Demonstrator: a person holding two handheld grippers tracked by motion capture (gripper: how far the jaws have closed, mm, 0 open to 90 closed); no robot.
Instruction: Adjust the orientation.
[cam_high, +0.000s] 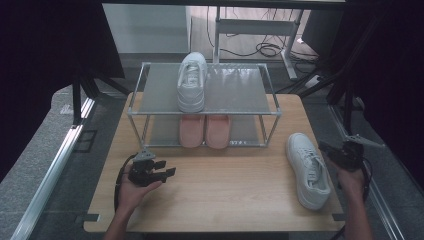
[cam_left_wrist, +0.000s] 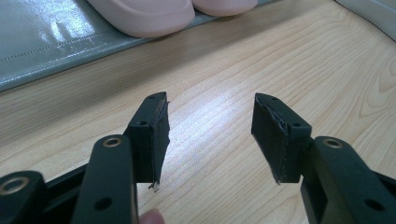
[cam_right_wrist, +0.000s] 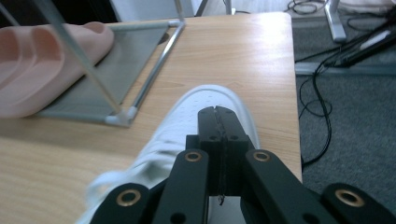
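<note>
Two grippers are at work over the wooden table (cam_high: 225, 190), one in each of the person's hands. The left gripper (cam_high: 167, 169) sits low near the table's left front corner, cradled in the left hand (cam_high: 131, 192), with its jaws spread wide apart and nothing between them; in the left gripper view its black pads (cam_left_wrist: 156, 135) stand over bare wood grain. Ahead of those open jaws, a little to their right, stands the metal shoe rack (cam_high: 140, 114), and the pink slippers (cam_high: 205, 131) on its lower shelf are the nearest things in front of that gripper. Their rounded toes (cam_left_wrist: 144, 16) show along the top of the left gripper view, well apart from the pads.

On the rack's top shelf, farther back from both grippers, a white sneaker (cam_high: 192, 82) lies lengthwise with its toe pointing towards the person.

Moving right, the second white sneaker (cam_high: 307, 170) lies on the table near the right edge, toe towards the rack. The right gripper (cam_high: 327, 148) hangs just beside it, on its outer side, in the right hand (cam_high: 350, 175). Its jaws are pressed flat together, gripping nothing. In the right gripper view, the clenched tips (cam_right_wrist: 220, 119) hover over the sneaker's toe (cam_right_wrist: 187, 126); whether they touch it I cannot tell. The rack's corner post lies ahead and to their left.
</note>
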